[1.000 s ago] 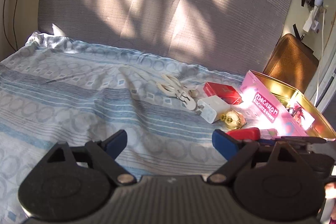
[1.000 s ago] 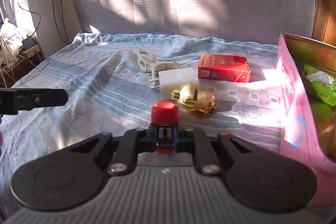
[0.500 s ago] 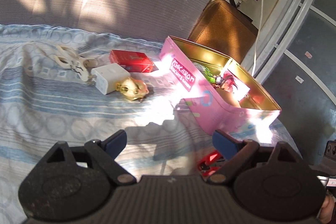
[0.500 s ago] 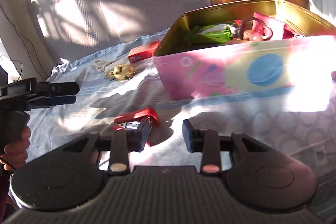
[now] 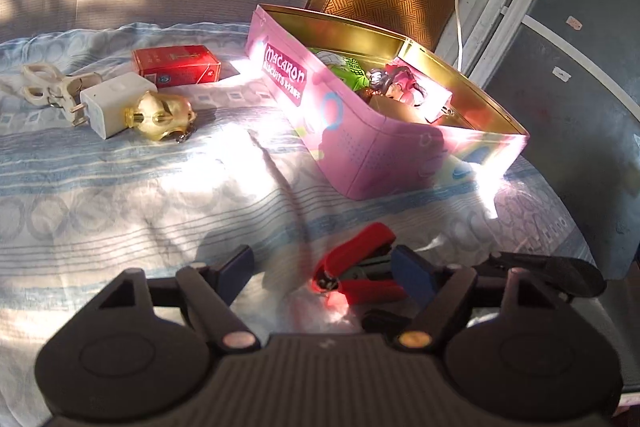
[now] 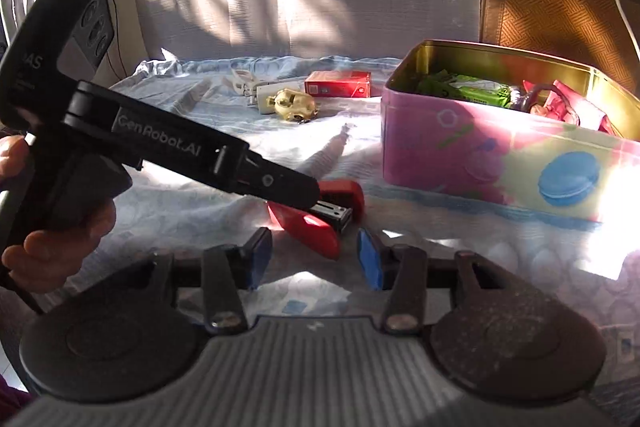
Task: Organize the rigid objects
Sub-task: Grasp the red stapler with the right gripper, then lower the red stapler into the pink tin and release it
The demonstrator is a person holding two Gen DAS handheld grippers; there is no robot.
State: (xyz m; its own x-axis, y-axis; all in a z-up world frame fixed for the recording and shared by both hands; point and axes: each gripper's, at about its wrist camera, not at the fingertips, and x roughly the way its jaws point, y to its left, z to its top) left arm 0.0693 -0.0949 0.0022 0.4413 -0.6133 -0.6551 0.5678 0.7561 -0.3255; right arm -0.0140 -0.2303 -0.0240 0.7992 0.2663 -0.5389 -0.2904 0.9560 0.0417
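Both claws are spread, neither pinching anything. Left gripper [image 5: 322, 265] hangs low over the bedsheet [image 5: 120, 195] with the red stapler [image 5: 356, 267] lying between its pads, closer to the right pad. In the right wrist view the right gripper [image 6: 314, 255] sits just short of the same stapler [image 6: 320, 215], and the left gripper's body [image 6: 180, 155] crosses over the stapler's top.

Stapler is on the sheet, near the pink tin [image 5: 360, 143] but not in it. The tin is open and already holds a green packet [image 6: 468, 87] and some pink items. Red box [image 5: 176, 65], white charger [image 5: 110, 105], gold trinket [image 5: 160, 113] and white scissors [image 5: 38, 89] are well apart on the far side.

Risks as I see them:
- Two grippers converging on one item, so a collision or one knocking the stapler out of the other's closing path.
- Stapler is off-centre in the left claw, so closing could push it sideways or catch only the hinged top, which would then flap open.
- Soft, wrinkled sheet, so a pad may snag fabric and drag it.
- Glare washes out the tin wall, so I could misjudge its rim on the drop and clip it.
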